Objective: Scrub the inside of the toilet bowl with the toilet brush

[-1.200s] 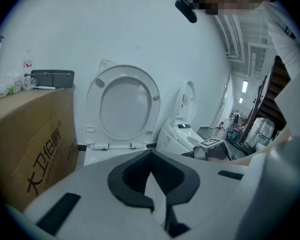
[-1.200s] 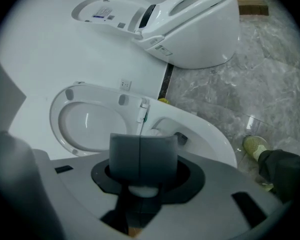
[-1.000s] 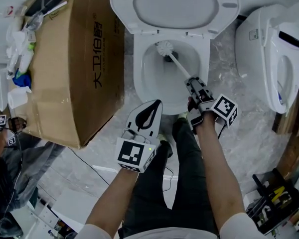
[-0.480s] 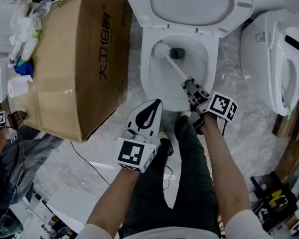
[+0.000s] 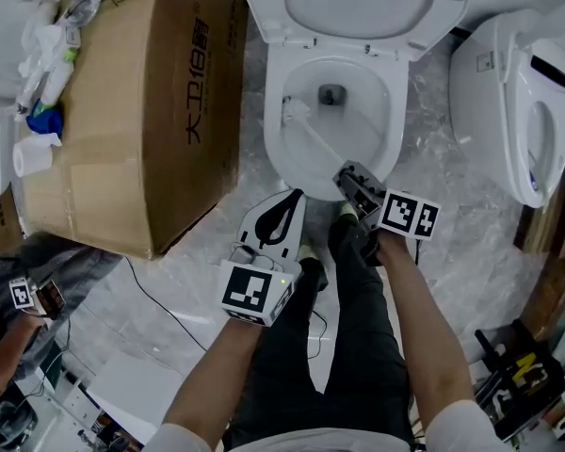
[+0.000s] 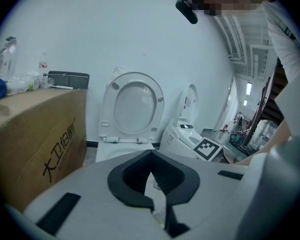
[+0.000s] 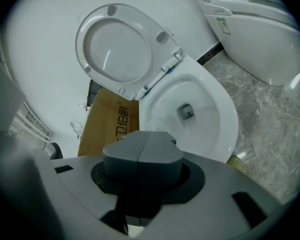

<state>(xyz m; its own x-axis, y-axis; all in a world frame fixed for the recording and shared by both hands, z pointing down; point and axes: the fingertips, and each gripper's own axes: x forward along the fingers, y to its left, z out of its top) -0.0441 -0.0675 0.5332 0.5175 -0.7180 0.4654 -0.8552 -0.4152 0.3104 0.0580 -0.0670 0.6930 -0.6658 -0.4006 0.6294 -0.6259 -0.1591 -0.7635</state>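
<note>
Floor [image 5: 471,252] holds cardboard box [image 5: 132,111], seemingly touching toilet bowl [image 5: 275,153]

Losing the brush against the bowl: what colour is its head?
White, like the bowl; the brush head shows best in the head view.

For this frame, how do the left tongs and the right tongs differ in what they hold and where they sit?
The right tongs are shut on the handle of the toilet brush; the left tongs are shut on nothing. The right tongs reach the near rim of the toilet bowl, with the brush head down inside it; the left tongs hang short of the bowl, above the floor. Both point toward the bowl.
</note>
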